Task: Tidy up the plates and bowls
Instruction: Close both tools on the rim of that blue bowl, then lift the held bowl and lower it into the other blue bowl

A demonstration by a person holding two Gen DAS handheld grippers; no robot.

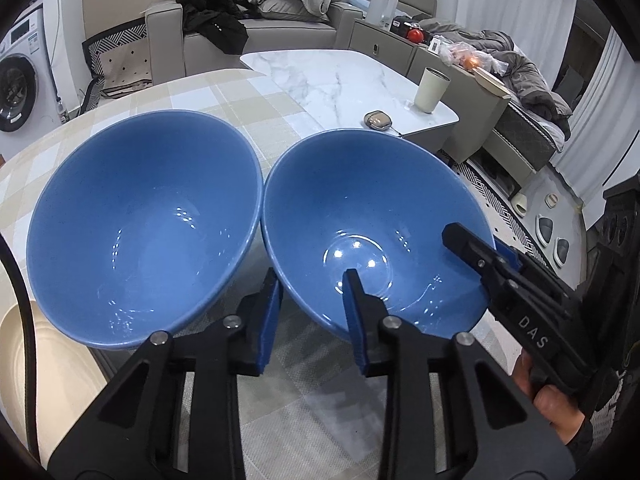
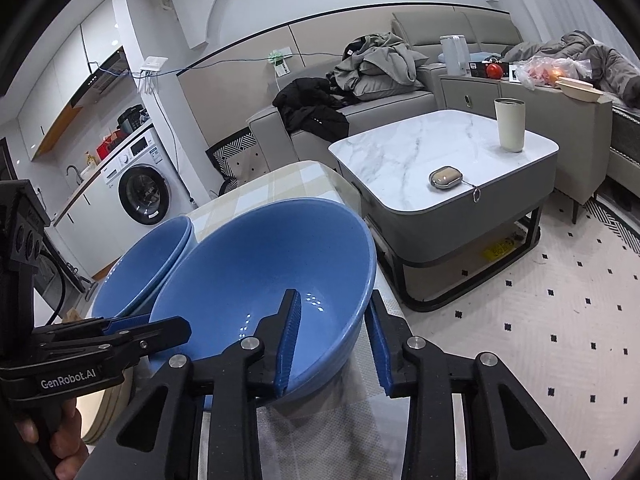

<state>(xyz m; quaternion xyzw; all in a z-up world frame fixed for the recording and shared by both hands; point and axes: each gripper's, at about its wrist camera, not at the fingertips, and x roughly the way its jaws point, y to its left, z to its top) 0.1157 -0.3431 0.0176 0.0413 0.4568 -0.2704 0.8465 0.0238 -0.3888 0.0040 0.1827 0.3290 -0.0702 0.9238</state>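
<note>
Clamped on the near wall of a deep blue glazed ceramic bowl (image 1: 360, 200) by the left gripper (image 1: 311, 280): jaws clenched, one pad inside, one outside. Gripped likewise at its right rim by the right gripper (image 2: 332, 300). Resting on the checked-cloth tabletop (image 1: 240, 96), just beside a matching second blue bowl (image 1: 140, 208).

Likely step: securing the bowl for lifting and nesting into its twin. Next: raise both hands evenly, clear the neighbouring rim, lower centred.

In the way: outer left pad wedged between the bowls. Nearby: cream plate stack (image 1: 48, 360) at the tabletop edge; marble coffee table (image 1: 340, 76) beyond.
</note>
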